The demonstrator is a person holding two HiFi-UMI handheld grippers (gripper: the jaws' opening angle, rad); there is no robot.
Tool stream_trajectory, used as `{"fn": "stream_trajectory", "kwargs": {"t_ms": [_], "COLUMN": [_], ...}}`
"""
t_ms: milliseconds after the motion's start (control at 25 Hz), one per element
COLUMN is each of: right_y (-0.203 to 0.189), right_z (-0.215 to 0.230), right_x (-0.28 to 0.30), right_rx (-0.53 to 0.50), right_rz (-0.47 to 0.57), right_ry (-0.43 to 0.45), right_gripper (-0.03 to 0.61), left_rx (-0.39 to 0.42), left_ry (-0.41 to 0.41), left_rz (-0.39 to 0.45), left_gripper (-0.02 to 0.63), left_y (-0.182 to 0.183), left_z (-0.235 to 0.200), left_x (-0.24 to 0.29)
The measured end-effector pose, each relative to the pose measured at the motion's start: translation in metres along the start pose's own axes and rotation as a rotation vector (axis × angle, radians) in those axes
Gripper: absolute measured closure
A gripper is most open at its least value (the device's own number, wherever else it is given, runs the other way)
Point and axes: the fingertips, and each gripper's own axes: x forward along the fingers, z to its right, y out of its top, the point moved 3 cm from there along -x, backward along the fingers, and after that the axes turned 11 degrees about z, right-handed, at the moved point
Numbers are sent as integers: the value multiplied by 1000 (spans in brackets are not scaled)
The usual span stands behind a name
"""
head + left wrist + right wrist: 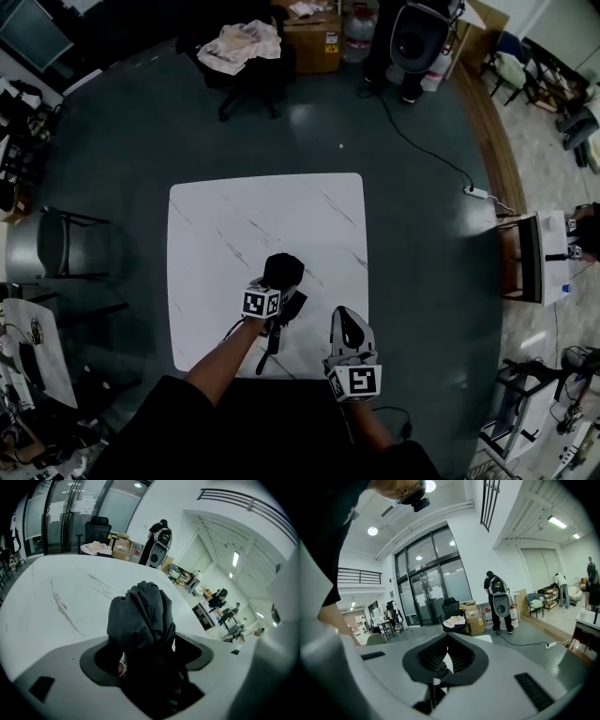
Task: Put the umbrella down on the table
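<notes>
A black folded umbrella [282,271] is over the front middle of the white marble-look table [262,211]. My left gripper [284,302] is shut on it, and a thin strap hangs down towards the table's front edge. In the left gripper view the umbrella's bunched fabric [140,613] sticks out past the left gripper [146,654], with the tabletop [47,597] behind it. My right gripper [345,322] is at the table's front right, apart from the umbrella. Its jaws meet with nothing held in the right gripper view, where the right gripper [447,641] points across the room.
A grey chair [54,246] stands left of the table. An office chair with cloth on it [241,47] and a cardboard box [315,39] stand at the back. A cable and power strip [476,192] lie on the floor to the right, near a small side table [542,246].
</notes>
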Motion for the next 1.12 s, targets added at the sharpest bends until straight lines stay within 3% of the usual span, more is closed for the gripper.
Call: {"fn": "stream_trajectory", "kwargs": {"t_ms": [400,600,760,960,1120], "right_y": [10,0,-3,5,6], "right_z": [-29,-52,-83,-136,-178], "right_x": [-6,-17,-24,-29,-32], "right_rx": [8,-12,-38,-58,-45], "right_rz": [27,-3,-24,1,19], "right_ry": [0,-25,-25,0,2], "right_gripper": [563,563,563,563,563], "left_rx": [-72,-60,-71,-12,16], "left_ry": [-77,-53,-104,-157,-165], "left_rz": [88,242,327,432,574], "left_gripper": [252,253,253,253,253], "left_y": [9,27,37,46,61], "left_z": [13,10,20,30,29], "left_x": [-39,-75,-116,-185,-256]}}
